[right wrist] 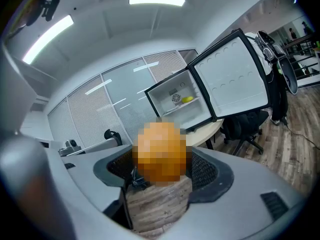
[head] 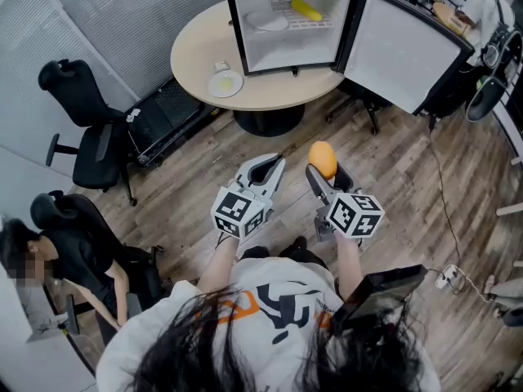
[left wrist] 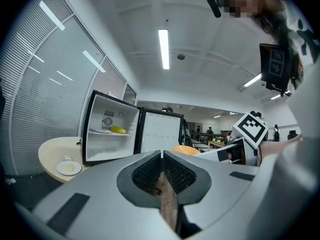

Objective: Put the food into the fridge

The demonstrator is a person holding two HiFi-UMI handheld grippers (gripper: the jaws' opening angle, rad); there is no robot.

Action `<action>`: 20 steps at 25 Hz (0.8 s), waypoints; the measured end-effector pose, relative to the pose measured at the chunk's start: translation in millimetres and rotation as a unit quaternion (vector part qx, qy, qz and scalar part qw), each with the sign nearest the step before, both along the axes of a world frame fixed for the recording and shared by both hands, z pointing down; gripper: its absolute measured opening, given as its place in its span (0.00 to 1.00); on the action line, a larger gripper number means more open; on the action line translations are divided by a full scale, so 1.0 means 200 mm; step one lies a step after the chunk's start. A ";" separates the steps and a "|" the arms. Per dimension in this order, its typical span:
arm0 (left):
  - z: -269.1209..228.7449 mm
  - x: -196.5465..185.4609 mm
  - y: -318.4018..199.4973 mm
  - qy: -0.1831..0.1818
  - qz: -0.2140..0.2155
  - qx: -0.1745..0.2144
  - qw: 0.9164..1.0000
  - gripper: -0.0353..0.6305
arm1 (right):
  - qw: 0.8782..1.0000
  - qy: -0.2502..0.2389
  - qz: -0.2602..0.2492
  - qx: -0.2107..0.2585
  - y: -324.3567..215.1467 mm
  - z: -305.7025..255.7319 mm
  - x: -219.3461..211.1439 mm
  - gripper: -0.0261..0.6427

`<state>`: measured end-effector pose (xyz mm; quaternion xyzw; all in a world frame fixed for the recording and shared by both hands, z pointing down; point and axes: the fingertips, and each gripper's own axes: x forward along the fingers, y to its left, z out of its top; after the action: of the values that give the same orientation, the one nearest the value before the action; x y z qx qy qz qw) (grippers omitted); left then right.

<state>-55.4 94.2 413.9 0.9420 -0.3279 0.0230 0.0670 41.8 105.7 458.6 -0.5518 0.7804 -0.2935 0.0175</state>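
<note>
Two grippers are held above the wooden floor point(head: 409, 178), short of the round counter point(head: 196, 47). We see the left gripper point(head: 272, 167) with its jaws pressed together and nothing between them. The right gripper point(head: 324, 171) pinches a round orange fruit point(head: 323, 158), well apart from the fridge point(head: 286, 51). The fridge stands on the counter, its door point(head: 404, 51) swung wide to the right. On its upper shelf we note a yellow item point(head: 306, 9) beside a pale one point(head: 265, 21). A small plate point(head: 225, 82) with pale food lies just left of the fridge. A black chair point(head: 90, 129) stands further left.
</note>
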 end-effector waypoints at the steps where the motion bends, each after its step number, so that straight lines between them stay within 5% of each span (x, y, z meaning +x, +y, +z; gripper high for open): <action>1: 0.00 0.01 0.00 -0.001 0.000 -0.001 1.000 0.08 | 1.000 0.000 -0.001 -0.001 0.00 0.00 0.01 0.53; 20: 0.10 0.31 -0.11 -0.017 -0.027 -0.005 0.999 0.08 | 0.999 -0.012 -0.039 -0.016 -0.19 0.13 0.29 0.53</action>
<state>7.6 72.0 433.3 0.9320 -0.3542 0.0390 0.0671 99.6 67.8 485.0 -0.5173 0.7965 -0.3129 0.0069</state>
